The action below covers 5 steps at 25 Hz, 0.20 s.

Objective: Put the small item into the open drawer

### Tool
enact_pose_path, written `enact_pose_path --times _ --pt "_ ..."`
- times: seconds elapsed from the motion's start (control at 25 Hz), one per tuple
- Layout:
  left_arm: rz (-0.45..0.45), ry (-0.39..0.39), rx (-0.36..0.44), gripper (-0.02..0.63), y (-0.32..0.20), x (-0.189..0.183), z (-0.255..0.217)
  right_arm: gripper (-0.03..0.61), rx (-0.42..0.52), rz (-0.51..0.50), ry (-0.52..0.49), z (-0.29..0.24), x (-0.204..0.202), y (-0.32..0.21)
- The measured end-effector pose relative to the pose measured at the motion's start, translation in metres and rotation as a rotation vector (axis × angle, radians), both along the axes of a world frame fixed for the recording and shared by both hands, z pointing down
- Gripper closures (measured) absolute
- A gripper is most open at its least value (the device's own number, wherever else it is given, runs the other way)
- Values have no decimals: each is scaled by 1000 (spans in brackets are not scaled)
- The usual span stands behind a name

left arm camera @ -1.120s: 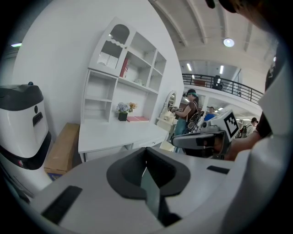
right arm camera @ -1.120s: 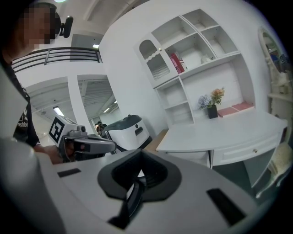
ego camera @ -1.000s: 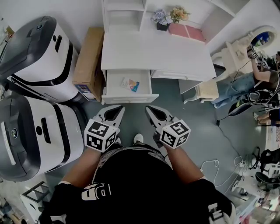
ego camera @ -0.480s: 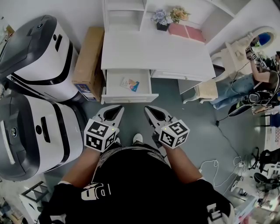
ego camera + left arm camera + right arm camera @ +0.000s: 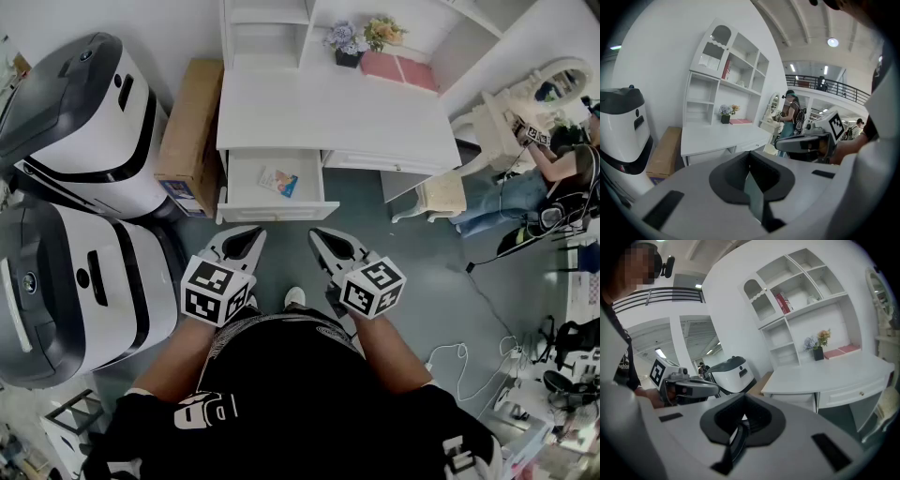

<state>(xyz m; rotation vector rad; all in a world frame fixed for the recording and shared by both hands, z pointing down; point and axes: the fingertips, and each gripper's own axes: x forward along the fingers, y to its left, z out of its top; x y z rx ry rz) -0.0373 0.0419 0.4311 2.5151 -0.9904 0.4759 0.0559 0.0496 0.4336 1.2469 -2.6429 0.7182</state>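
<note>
The white desk [image 5: 375, 112] has its left drawer [image 5: 272, 210] pulled open. Inside lies a small colourful packet [image 5: 279, 180]. My left gripper [image 5: 250, 232] and right gripper [image 5: 320, 234] hover side by side over the floor just in front of the drawer, both pointing at it. Both are shut and hold nothing. In the left gripper view the jaws [image 5: 750, 157] meet with the desk [image 5: 717, 138] beyond. The right gripper view shows its closed jaws [image 5: 742, 417] and the desk [image 5: 834, 371] to the right.
Two big white and grey machines [image 5: 84, 122] [image 5: 75, 291] stand at the left, with a cardboard box [image 5: 192, 117] against the desk. A cream stool [image 5: 441, 197] is at the right, a person [image 5: 562, 169] sits beyond it, and cables [image 5: 459, 361] lie on the floor.
Both grippers have stayed where they were. Only the person at the far right has shifted an arm.
</note>
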Motion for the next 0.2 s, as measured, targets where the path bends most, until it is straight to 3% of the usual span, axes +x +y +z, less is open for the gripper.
enact_pose_path --times 0.2 --pt "-9 -6 -1 600 -4 -4 1 572 -3 -1 3 0 -1 -1"
